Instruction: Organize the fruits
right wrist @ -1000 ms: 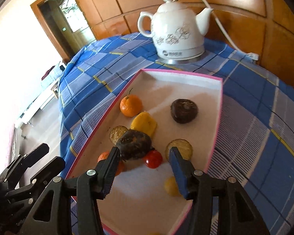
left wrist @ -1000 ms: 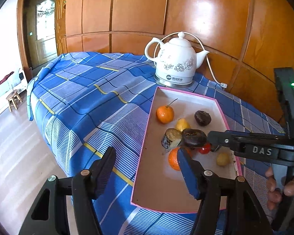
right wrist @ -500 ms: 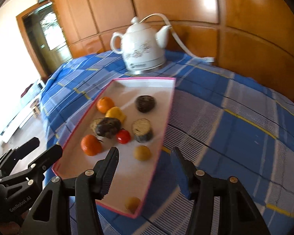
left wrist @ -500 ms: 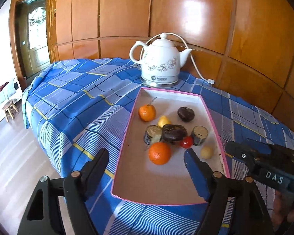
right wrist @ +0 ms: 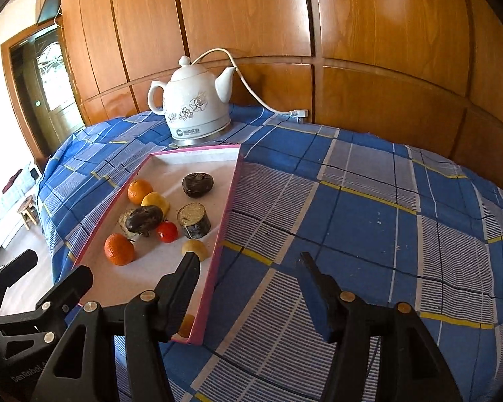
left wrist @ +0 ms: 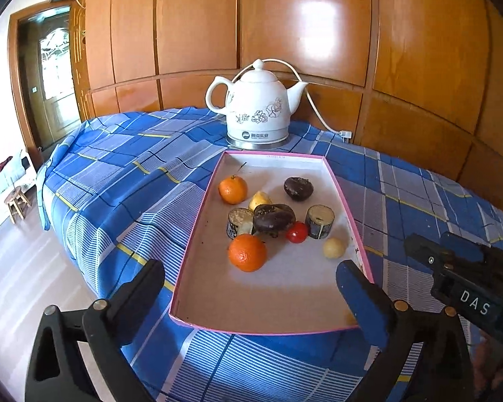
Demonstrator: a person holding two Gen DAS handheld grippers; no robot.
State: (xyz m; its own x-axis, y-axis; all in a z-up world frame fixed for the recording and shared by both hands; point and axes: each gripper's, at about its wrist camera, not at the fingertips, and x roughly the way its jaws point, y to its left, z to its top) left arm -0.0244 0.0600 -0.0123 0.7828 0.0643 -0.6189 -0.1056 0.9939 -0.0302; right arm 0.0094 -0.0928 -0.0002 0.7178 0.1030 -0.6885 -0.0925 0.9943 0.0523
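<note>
Fruits, among them an orange (left wrist: 247,252) and a red tomato (left wrist: 297,232), are lying clustered in the pink-rimmed tray (left wrist: 192,244) at twelve o'clock from the left gripper (left wrist: 251,288), whose jaws are opening empty, while the right gripper (right wrist: 248,284) is likewise opening, holding nothing.

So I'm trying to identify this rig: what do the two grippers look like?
Both are black plastic with angular, clamp-like fingers, blue pads on the inner faces and silver rivets at the pivots. The left gripper shows "GenRobot" lettering on its body in the right wrist view; the right gripper carries white "DAS" lettering. No cables or sleeves show.
</note>
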